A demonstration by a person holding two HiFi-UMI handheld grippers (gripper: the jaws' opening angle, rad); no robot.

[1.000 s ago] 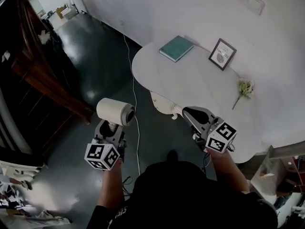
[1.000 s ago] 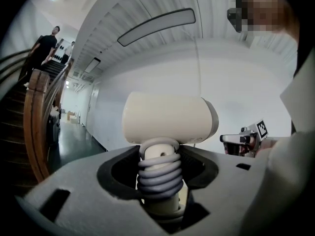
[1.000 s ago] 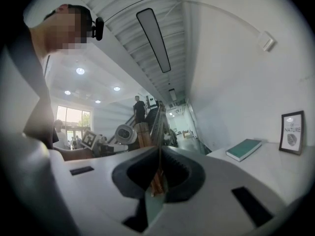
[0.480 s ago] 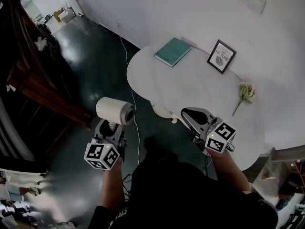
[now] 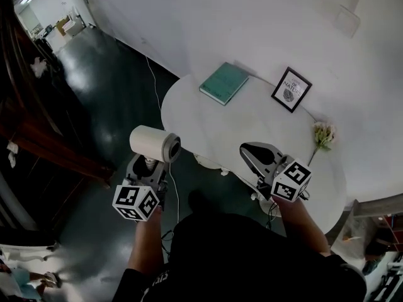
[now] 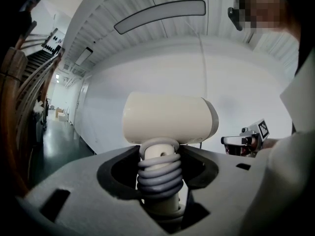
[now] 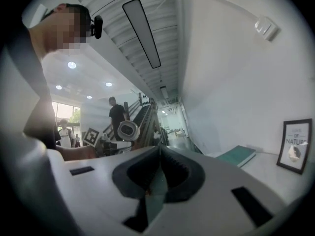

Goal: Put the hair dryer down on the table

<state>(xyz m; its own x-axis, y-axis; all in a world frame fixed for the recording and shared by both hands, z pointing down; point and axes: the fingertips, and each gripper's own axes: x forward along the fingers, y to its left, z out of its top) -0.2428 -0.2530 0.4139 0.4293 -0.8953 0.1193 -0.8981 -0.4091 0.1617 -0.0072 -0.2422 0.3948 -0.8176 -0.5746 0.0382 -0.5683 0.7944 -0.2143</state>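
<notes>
The white table (image 5: 252,121) sits nearer than a second ago. The left gripper (image 5: 147,167) still clamps the cream hair dryer (image 5: 153,144) by its handle, over the dark floor (image 5: 107,87) beside the table. The right gripper (image 5: 254,154), jaws closed on nothing, hovers over the table's near edge. A teal book (image 5: 224,83), a framed picture (image 5: 291,89) and a flower (image 5: 322,134) lie farther back on the table.

The cream hair dryer (image 5: 153,145) hangs in the air above the dark floor (image 5: 113,93). Its short, thick barrel lies level with the open end facing right. Its handle, wound with grey coiled cord (image 6: 158,172), points down and is clamped between the left gripper's (image 6: 160,176) jaws. The white, round-edged table (image 5: 252,124) stands to the right and farther off, apart from it.
</notes>
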